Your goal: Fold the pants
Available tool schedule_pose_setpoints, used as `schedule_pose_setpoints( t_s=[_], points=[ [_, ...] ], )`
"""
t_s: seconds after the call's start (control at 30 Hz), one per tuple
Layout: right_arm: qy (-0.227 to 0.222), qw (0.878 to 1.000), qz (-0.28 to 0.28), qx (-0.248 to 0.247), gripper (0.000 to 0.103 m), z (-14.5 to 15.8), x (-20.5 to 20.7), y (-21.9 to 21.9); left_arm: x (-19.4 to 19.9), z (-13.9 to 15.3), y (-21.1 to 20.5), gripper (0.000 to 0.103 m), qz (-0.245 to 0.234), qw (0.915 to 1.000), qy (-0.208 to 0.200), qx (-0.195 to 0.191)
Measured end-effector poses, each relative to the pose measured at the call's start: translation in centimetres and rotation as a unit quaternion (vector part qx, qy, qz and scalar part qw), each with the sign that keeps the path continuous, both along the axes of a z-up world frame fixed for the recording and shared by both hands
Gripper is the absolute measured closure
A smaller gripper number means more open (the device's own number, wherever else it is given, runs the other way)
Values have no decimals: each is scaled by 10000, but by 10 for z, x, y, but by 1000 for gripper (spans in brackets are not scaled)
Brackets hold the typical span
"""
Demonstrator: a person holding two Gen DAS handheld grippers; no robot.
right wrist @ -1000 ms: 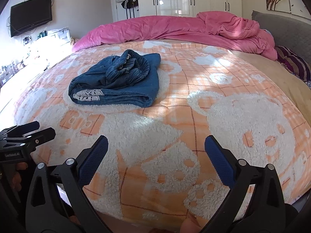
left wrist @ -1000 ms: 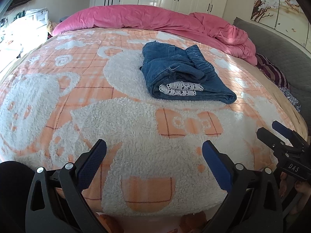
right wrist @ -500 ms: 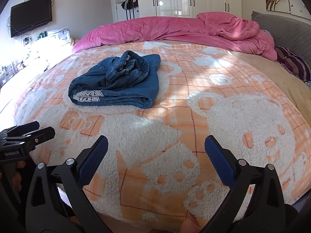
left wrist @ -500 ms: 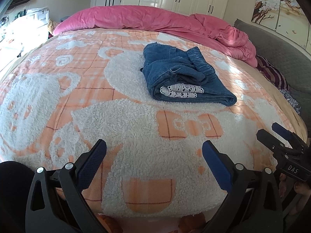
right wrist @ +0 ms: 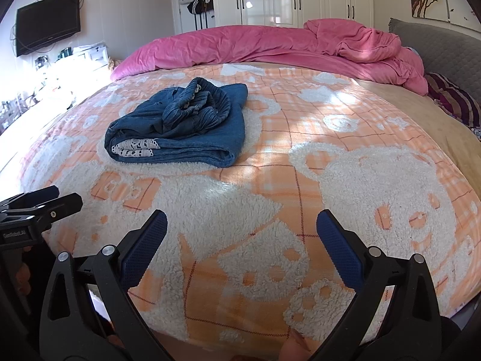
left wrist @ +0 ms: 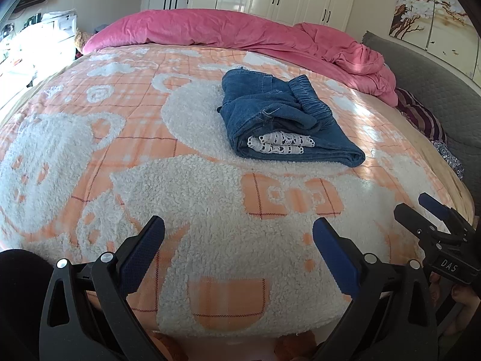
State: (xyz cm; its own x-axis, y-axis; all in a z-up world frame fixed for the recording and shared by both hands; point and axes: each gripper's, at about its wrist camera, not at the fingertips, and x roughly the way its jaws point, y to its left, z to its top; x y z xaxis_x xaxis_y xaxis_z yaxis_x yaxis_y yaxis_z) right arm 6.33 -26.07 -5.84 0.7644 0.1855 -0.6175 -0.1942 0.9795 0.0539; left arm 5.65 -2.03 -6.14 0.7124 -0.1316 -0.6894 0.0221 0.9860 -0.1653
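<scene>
Both grippers, left gripper (left wrist: 239,237) and right gripper (right wrist: 242,230), are hanging wide and empty, barely shifting since before; folded pants (left wrist: 282,123) are lying centre-frame, apparently finished.

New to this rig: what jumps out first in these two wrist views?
The folded blue jeans lie in a compact bundle mid-bed on the orange-and-white fleece blanket, white lace trim peeking from the near edge. Behind them a crumpled pink duvet runs along the far side of the bed. Both tools sit open and empty at the near bed edge: left hand-held gripper, right hand-held gripper.
</scene>
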Motion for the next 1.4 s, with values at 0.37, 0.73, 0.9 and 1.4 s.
schedule_pose_setpoints(
  t_s=[0.37, 0.73, 0.9, 1.4],
  points=[
    [1, 10000, -13, -12, 9, -1, 1, 0, 0, 0, 0, 5, 44, 10000, 27, 41],
    [0, 10000, -11, -15, 9, -1, 0, 1, 0, -1, -1, 5, 64, 10000, 41, 64],
    [-1, 10000, -12, -19, 9, -1, 1, 1, 0, -1, -1, 5, 64, 9999, 43, 67],
    [-6, 10000, -37, -55, 9, -1, 0, 0, 2, -3, -1, 5, 96, 9998, 127, 145]
  ],
)
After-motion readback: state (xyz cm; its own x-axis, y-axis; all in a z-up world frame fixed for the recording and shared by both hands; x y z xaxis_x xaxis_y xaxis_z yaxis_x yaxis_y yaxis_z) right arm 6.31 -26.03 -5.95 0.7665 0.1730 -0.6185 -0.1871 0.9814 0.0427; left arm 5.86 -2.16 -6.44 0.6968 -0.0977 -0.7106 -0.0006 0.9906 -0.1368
